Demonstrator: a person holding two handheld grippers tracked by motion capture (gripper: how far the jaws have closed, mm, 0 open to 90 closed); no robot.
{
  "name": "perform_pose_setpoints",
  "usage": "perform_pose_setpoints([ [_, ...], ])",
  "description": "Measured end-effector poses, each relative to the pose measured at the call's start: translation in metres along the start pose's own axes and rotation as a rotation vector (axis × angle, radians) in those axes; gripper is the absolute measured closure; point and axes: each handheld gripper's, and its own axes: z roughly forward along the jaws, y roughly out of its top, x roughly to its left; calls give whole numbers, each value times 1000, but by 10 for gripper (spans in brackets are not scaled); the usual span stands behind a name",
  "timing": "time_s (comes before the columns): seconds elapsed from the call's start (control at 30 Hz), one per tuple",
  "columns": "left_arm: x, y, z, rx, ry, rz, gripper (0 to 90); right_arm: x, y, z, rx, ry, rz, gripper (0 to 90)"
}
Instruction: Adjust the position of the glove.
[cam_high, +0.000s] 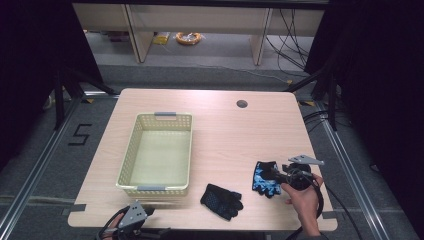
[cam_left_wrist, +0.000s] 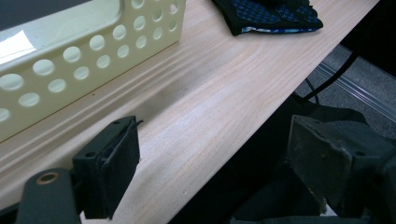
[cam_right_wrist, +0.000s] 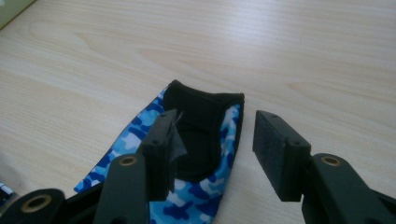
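Observation:
A blue camouflage glove (cam_high: 262, 181) with a black cuff lies flat near the table's front right. My right gripper (cam_high: 274, 174), held by a hand, hovers low over it. In the right gripper view the glove (cam_right_wrist: 201, 116) lies under the right gripper (cam_right_wrist: 217, 126); its jaws stand apart astride the cuff and do not press on it. A black glove (cam_high: 221, 200) lies near the front edge, also seen as the black glove (cam_left_wrist: 266, 14) in the left gripper view. My left gripper (cam_high: 142, 214) rests at the front left corner, and that left gripper (cam_left_wrist: 217, 135) is open and empty.
A cream perforated basket (cam_high: 130, 150) with grey handles stands empty on the left half of the wooden table (cam_high: 225, 135); its near wall (cam_left_wrist: 70, 51) is close to my left gripper. A round cable hole (cam_high: 242, 104) sits at the table's far side.

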Motion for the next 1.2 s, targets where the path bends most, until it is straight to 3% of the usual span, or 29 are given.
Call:
perform_pose_setpoints([
  [0.13, 0, 0, 0, -1, 1, 2, 168, -1, -2, 2, 26, -10, 10, 513],
  [0.2, 0, 0, 0, -2, 1, 1, 168, -5, -4, 6, 19, -18, -34, 513],
  [0.23, 0, 0, 1, -17, 0, -12, 168, 0, -4, 5, 44, -16, 45, 514],
  [0.27, -1, -1, 1, -16, 0, -12, 168, -5, -5, 6, 37, -17, -4, 514],
  [0.37, 0, 0, 1, -5, -1, 1, 168, -5, -6, 6, 44, -13, 25, 514],
  [0.6, 0, 0, 0, 3, 1, 4, 168, -7, -7, 10, 48, -8, -2, 517],
  [0.77, 0, 0, 0, 3, 3, 6, 169, -5, -7, 15, 55, -20, 14, 527],
  [0.83, 0, 0, 0, 3, 3, 6, 169, -5, -8, 16, 54, -4, 3, 537],
  [0.87, 0, 0, 0, 3, 3, 7, 169, -7, -8, 15, 67, -19, -27, 546],
  [0.9, 0, 0, 0, 4, 3, 6, 169, -4, -8, 16, 70, -31, 4, 550],
  [0.93, 0, 0, 0, 4, 3, 6, 169, -4, -8, 16, 70, -31, 4, 550],
  [1.03, 0, 0, 0, -2, 4, 6, 169, -7, -8, 18, 85, -16, -22, 560],
  [1.17, 0, 0, 1, -3, 4, 5, 169, -6, -8, 19, 84, -14, -19, 591],
  [1.2, 0, 0, 1, -3, 5, 5, 169, -7, -9, 20, 80, -16, -41, 601],
])
